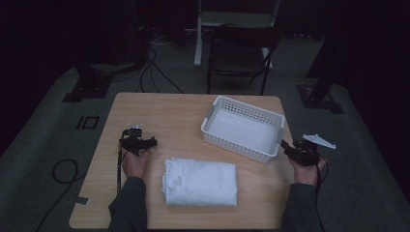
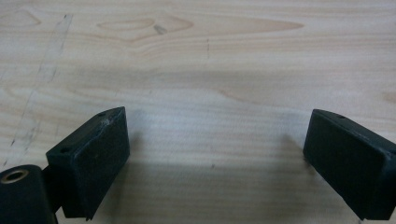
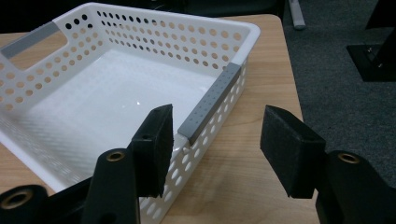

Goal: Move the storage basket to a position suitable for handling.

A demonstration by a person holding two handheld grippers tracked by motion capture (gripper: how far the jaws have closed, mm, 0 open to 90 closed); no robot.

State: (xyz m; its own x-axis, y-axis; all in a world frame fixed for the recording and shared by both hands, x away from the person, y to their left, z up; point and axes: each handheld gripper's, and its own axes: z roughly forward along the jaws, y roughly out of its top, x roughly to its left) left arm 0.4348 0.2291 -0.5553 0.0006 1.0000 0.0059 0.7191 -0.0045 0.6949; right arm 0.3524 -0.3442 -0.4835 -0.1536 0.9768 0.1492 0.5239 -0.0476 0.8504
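**Folded cloth lies between two idle grippers, basket waiting beyond**

The folded white cloth lies flat near the front edge of the wooden table, its long axis running left to right. Taking the cloth as the landmark: the left gripper hovers just beyond its far left corner, jaws spread wide over bare wood grain with nothing between them. The right gripper sits well off to the cloth's right, jaws partly spread and empty, pointing at the near corner of the white perforated plastic basket, which stands behind the cloth and to its right. The left hand is the nearer, so the pick-up likely starts there. The cloth looks soft and layered; the basket is rigid, empty, with grey handle strips.
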